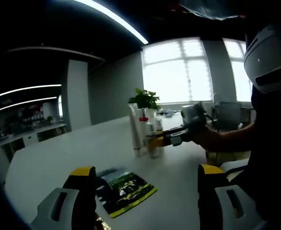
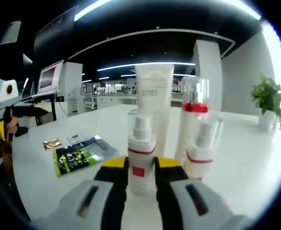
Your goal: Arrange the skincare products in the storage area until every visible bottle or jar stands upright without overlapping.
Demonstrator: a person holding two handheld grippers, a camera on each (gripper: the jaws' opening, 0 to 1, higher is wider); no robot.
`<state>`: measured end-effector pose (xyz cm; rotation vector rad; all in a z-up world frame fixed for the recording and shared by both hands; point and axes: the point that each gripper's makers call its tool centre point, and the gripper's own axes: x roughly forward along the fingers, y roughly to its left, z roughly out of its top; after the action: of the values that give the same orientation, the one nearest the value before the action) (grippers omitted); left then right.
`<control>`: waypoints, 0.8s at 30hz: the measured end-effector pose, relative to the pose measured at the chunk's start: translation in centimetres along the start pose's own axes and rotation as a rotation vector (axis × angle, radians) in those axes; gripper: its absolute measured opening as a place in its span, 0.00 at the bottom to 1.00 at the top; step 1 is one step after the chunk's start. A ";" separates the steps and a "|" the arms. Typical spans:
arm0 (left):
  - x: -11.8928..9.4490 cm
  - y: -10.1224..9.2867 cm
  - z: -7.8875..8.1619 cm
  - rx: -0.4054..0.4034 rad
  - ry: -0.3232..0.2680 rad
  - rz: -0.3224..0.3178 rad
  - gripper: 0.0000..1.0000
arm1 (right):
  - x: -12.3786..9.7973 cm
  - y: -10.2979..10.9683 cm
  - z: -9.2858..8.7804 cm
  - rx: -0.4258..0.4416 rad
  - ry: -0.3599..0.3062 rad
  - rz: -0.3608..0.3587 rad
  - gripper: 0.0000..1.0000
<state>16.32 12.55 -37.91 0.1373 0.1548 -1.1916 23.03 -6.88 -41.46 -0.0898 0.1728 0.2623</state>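
Note:
Several skincare products stand upright in a cluster on the white table [image 2: 255, 158]. They are a tall white tube [image 2: 154, 96], a clear-capped bottle with a red band [image 2: 194, 115] and two small white pump bottles. My right gripper [image 2: 141, 165] is shut on the nearer small pump bottle [image 2: 141, 143], its yellow-tipped jaws pressed to both sides. The other pump bottle [image 2: 201, 148] stands just to the right. In the left gripper view the same cluster [image 1: 143, 129] stands mid-table with the right gripper [image 1: 156, 140] at it. My left gripper [image 1: 145, 177] is open, with nothing between its jaws.
A green printed packet [image 1: 126, 189] lies flat just beyond my left jaws, and a gold sachet [image 2: 52, 143] lies near it. A potted plant [image 1: 144, 99] stands behind the bottles. A person's arm [image 1: 227, 139] reaches in from the right. My left gripper [image 2: 32, 111] shows at the far left.

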 end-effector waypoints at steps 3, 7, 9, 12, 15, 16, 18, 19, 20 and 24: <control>0.0 0.0 0.0 0.001 0.003 -0.001 0.88 | 0.1 0.0 -0.5 -0.012 0.019 -0.010 0.23; 0.1 -0.1 0.0 0.002 0.005 -0.003 0.88 | 0.0 0.1 -1.0 0.008 0.025 -0.015 0.27; 0.1 -0.1 0.0 0.003 0.003 -0.003 0.88 | 0.1 0.3 -1.2 0.016 0.031 -0.010 0.27; 0.1 0.0 -0.1 0.001 0.006 -0.002 0.88 | 0.1 0.4 -1.4 0.016 0.038 -0.009 0.26; 0.1 0.0 -0.2 -0.003 0.006 -0.003 0.88 | 0.1 0.3 -1.7 0.035 0.048 -0.017 0.25; 0.1 0.0 -0.2 -0.003 0.006 -0.003 0.88 | 0.1 0.3 -1.8 0.040 0.049 -0.017 0.25; 0.1 0.0 -0.3 -0.004 0.009 -0.002 0.88 | 0.1 0.4 -2.0 0.035 0.057 -0.017 0.24; 0.0 0.0 -0.3 -0.004 0.009 -0.002 0.88 | 0.1 0.4 -2.0 0.035 0.056 -0.017 0.24; 0.0 0.1 -0.3 -0.004 0.008 -0.001 0.88 | 0.1 0.4 -2.0 0.038 0.054 -0.018 0.24; -0.1 0.2 -0.2 -0.004 0.004 0.004 0.88 | 0.0 0.3 -2.0 0.046 0.056 -0.023 0.22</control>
<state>16.44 12.73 -38.10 0.1364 0.1603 -1.1875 22.60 -6.85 -43.48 -0.0531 0.2334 0.2327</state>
